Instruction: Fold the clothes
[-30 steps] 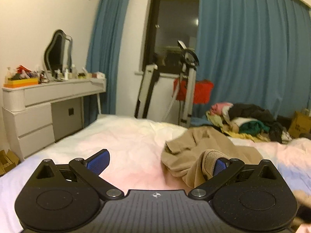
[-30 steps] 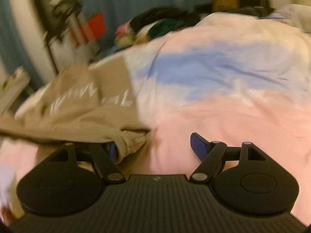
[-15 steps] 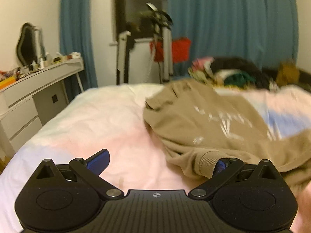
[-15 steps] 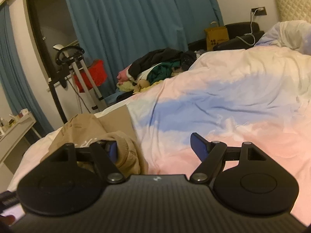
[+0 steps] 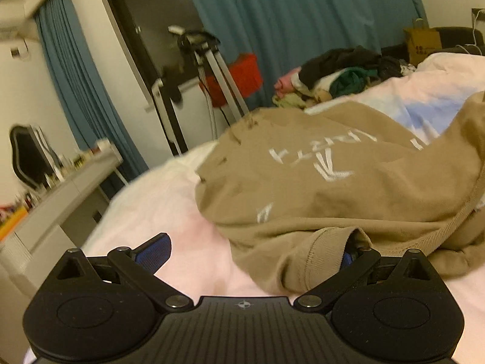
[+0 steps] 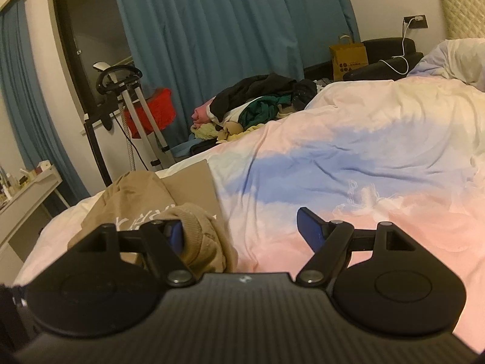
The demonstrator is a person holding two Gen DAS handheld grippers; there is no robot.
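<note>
The sweatshirt was tan with white lettering; the duvet ahead of the gripper was pink, blue and white.

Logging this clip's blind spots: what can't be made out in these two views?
- Left view: the left gripper's right-hand finger, hidden under a cuff of the sweatshirt; no telling whether cloth is caught.
- Left view: the sweatshirt's white print, smeared by blur.
- Right view: the sweatshirt's full outline, blocked by the right gripper.
- Right view: items on the dresser, cut by the left edge, too small.
</note>
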